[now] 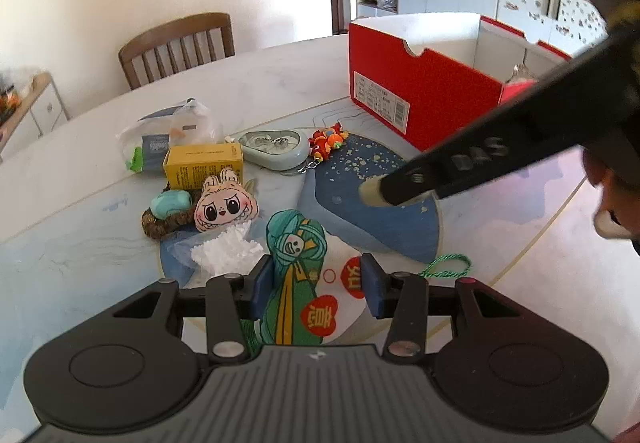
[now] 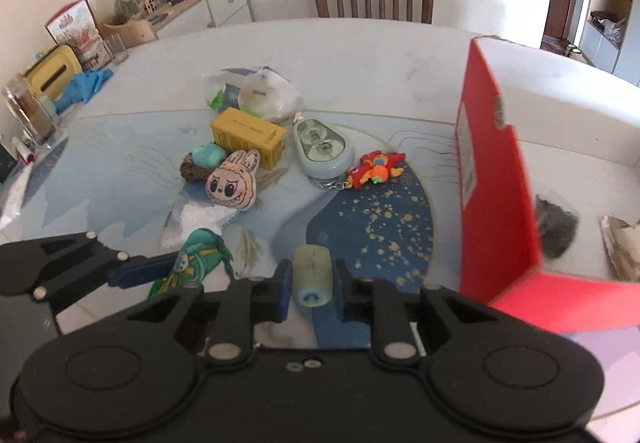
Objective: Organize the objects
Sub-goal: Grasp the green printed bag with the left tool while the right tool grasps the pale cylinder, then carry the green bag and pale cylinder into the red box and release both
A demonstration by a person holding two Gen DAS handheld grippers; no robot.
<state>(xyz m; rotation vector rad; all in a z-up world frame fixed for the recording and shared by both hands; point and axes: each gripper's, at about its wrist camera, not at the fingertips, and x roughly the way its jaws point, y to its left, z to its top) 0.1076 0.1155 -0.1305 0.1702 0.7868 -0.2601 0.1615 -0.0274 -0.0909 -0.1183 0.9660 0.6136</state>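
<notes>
Jaws of two grippers — left gripper [image 1: 316,283] on one pouch [image 1: 304,275], right gripper [image 2: 312,285] on one roll [image 2: 312,277].

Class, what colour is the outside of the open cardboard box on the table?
Red outside, white inside; the box shows best in the left wrist view.

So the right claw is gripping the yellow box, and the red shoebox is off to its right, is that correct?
Not quite. The right claw is shut on a small pale cylinder, not the yellow box, which sits untouched farther back on the table. The right wrist view shows this. The red shoebox is indeed to its right.
</notes>
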